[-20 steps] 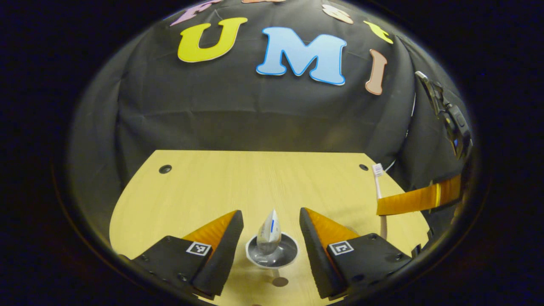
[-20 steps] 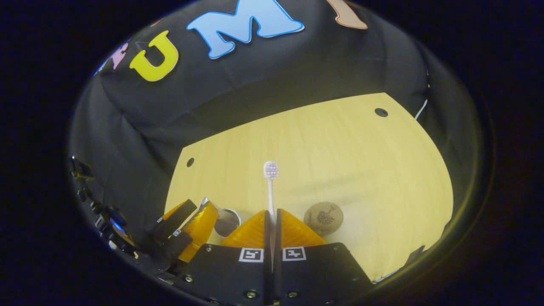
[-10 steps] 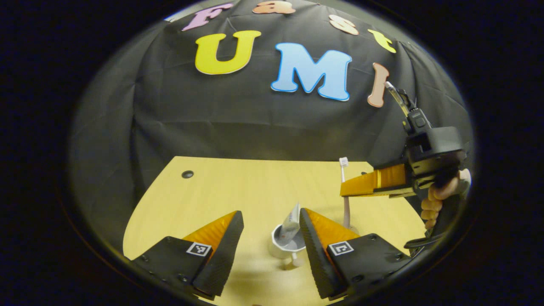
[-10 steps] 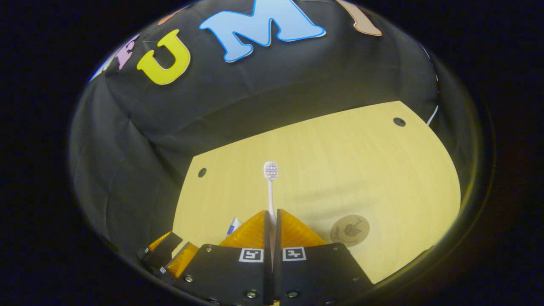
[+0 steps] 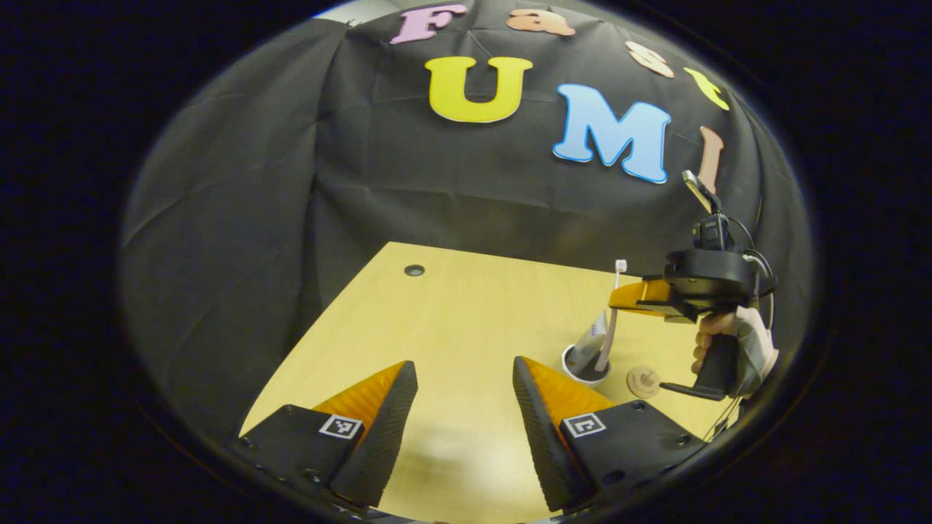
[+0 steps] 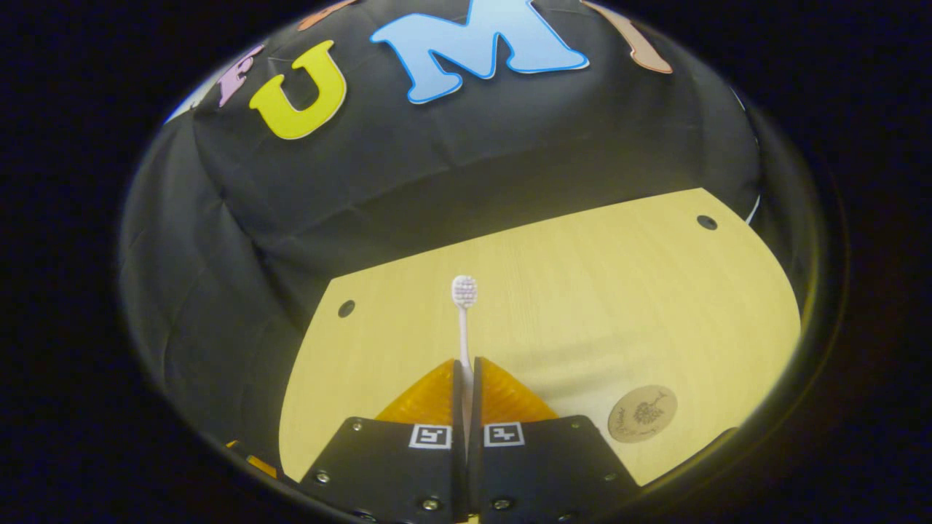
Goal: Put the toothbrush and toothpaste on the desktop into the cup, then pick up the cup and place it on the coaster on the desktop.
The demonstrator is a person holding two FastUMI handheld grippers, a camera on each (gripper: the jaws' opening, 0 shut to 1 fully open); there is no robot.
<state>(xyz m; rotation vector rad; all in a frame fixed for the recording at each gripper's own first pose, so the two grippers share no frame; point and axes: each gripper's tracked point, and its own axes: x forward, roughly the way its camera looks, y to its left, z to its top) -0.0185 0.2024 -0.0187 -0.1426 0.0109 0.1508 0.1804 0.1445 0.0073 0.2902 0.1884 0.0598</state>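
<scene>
black cloth hangs behind a yellow wooden table (image 5: 451,320). on the table stands a small white cup (image 5: 585,364). the toothpaste (image 5: 591,336) is already in the cup, leaning to one side with its top end sticking up.

the right gripper (image 6: 464,371) is squeezed tight on the toothbrush (image 6: 463,306). the brush end points up and away from the gripper. in the left gripper view, the right gripper (image 5: 619,297) holds the toothbrush (image 5: 614,306) up high over the cup, and a hand (image 5: 728,342) holds that gripper's handle. the bottom end of the toothbrush looks like it is down at the mouth of the cup, maybe just inside it. i cannot tell if it touches the bottom.

the left gripper (image 5: 464,407) is wide open and holds nothing. it hangs over bare table, well apart from the cup.

the round brown coaster (image 6: 642,413) lies flat on the table, just beside the cup.

so the toothpaste part is done. the toothbrush part is almost done, since the right gripper has to let it go. after that, the cup has to be picked up and set on the coaster.
</scene>
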